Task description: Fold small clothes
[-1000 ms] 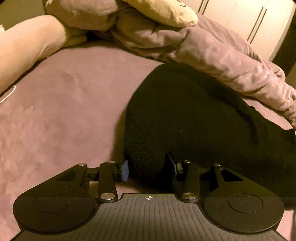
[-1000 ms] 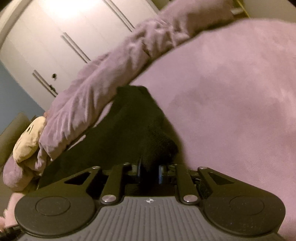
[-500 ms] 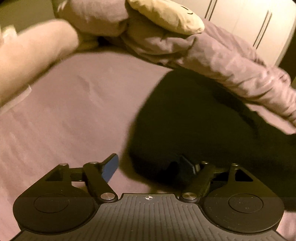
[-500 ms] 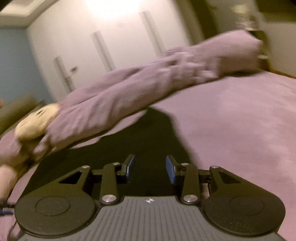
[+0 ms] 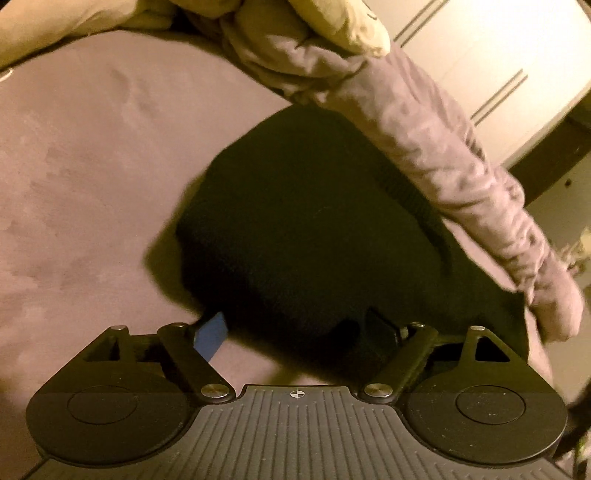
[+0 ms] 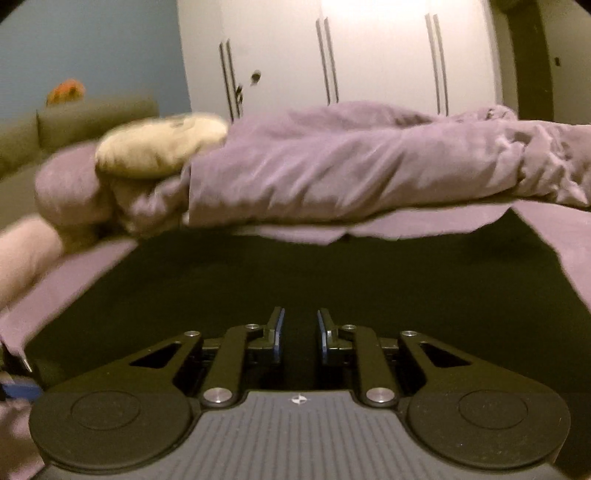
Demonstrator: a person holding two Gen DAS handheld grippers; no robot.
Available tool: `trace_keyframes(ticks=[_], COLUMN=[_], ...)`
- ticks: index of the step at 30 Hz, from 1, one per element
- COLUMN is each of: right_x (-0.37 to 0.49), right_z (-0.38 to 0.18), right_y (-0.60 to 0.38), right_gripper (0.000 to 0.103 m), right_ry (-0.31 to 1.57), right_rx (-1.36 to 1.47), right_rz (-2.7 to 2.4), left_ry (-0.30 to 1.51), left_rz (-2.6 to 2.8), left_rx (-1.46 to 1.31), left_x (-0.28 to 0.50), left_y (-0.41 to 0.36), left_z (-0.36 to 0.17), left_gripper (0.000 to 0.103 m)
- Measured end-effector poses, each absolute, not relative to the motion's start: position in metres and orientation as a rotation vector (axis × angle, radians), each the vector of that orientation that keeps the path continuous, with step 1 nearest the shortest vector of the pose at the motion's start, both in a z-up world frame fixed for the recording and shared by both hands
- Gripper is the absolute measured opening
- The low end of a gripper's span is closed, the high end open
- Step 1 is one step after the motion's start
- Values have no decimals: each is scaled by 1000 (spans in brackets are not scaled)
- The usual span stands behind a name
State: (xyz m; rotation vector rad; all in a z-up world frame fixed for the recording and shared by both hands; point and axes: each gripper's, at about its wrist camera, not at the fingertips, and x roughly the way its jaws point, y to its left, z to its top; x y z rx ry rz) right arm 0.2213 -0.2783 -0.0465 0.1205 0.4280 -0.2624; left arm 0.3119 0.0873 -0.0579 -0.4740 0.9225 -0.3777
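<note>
Lying flat: black knit garment [image 5: 314, 229] on purple bed sheet [image 5: 81, 177], spread wide, far edge tucked under rumpled purple duvet [image 5: 436, 147]
Garment in right view: dark cloth [image 6: 332, 280] filling middle of frame, from gripper up to duvet [image 6: 369, 170], sheet [image 6: 561, 236] showing at right and left
Left gripper [image 5: 295, 328]: spread wide, nothing clamped, blue pad of one finger [image 5: 210, 332] over bare sheet just beside garment's near edge, other finger dark against garment, contact there not clear
Right gripper [image 6: 300, 332]: partly apart, clear gap between blue pads, holding nothing, poised over garment, touching or hovering not clear
Near edge of garment: rounded, thick-looking, casting shadow on sheet at left side
Duvet: bunched in long ridge across back of bed, slightly blurred
Cushion: pale yellow cushion [image 6: 159, 147] sitting on duvet's left end in right view, also at top of left view [image 5: 332, 22]
Pink cloth: pale pink bundle [image 6: 26, 254] at left edge of right view, beside duvet, blurred
Background: white wardrobe doors [image 6: 369, 55] with long bar handles behind bed, blue wall [image 6: 92, 40] to left, olive sofa [image 6: 74, 122] with orange thing [image 6: 66, 90] on top, too blurred to tell
Light: dim, warm, bright glare on wardrobe top
</note>
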Motion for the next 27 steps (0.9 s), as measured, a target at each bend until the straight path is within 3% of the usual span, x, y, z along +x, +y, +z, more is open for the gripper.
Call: trace_keyframes(ticks=[2,10,13,16,17,19,27], right_x=[226,216,208,212,215,220,185], right_z=[-70,-47,-50,-66,-70,-65,-61], right_y=[-278,-278,-271,-272,-274,-279,-299], right_gripper=[17,17,17,18,18,18,18], right_ry=[436,405,371,409,415,425,316], right_rx=[91,174,145,133,135,152,343], right_rz=[-260,-279,-287,-272,-262,-255,-194], left_ry=[920,909,923,939,946,945,746], left_rz=[-360,-316,-293,-292,-288,-298,-377], left_rx=[-534,-693,-680,-685,-696,-696,-368], left_x=[318,336,342,346,348,351,329], left_y=[91,99,96,98,99,99,47], left_z=[-64,-71,-72,-74,-74,-71,1], left_gripper=[86,85,65,57,46,35,29])
